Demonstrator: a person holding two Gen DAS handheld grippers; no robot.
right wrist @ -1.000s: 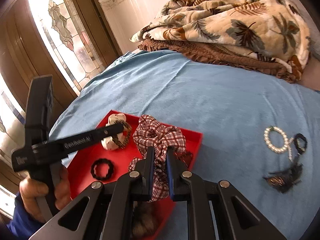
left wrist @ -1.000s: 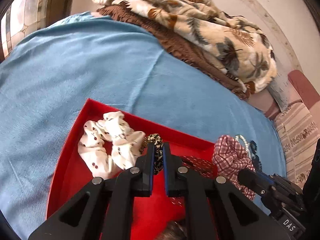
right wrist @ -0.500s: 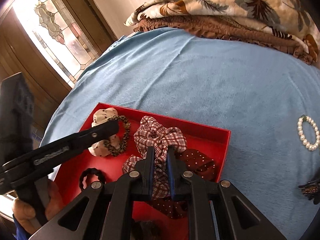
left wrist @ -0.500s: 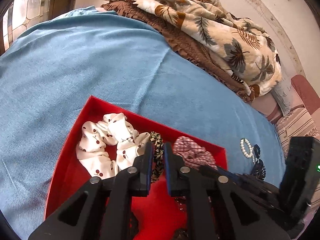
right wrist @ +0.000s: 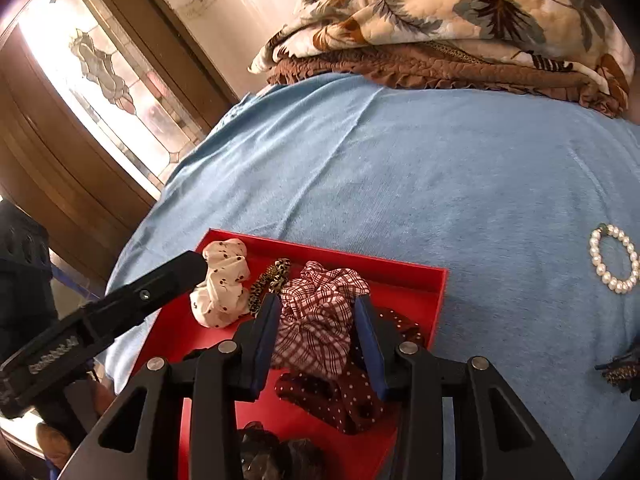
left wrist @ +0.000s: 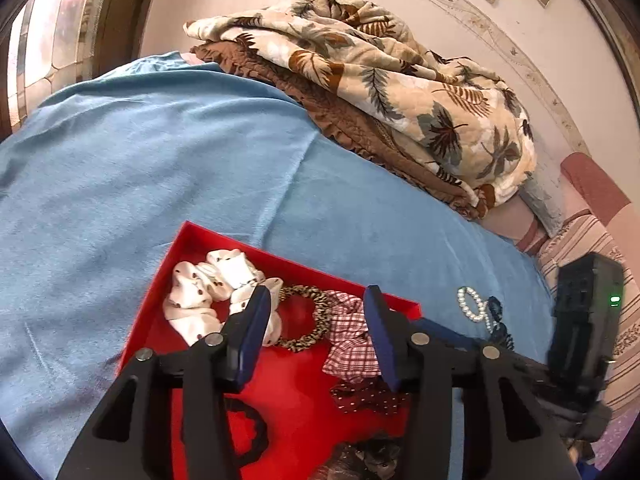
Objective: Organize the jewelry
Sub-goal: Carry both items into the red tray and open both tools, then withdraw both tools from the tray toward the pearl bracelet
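Red tray (right wrist: 436, 284) holds plaid scrunchie (right wrist: 320, 320), white scrunchie (right wrist: 220, 284); both grippers (just opening) parted, gripping nothing.

Dark fuzzy brown hair piece (right wrist: 276, 460) at near end of shallow red tray (right wrist: 400, 268): cut off by btm edge in both views, too blurred to tell what it is. Black ring hair tie (left wrist: 252, 432) half hidden behind left gripper (left wrist: 316, 336) finger; dark-red white-dotted scrunchie (right wrist: 340, 400) partly under red-and-white checked scrunchie (right wrist: 320, 320) and behind right gripper (right wrist: 316, 340) finger. Dark hair clip (right wrist: 620, 368) on light-blue bedsheet (right wrist: 400, 168) cut off at right edge, too small to make out; small dark ring (left wrist: 496, 308) beside white pearl bracelet (left wrist: 472, 304) likewise too small, partly hidden.
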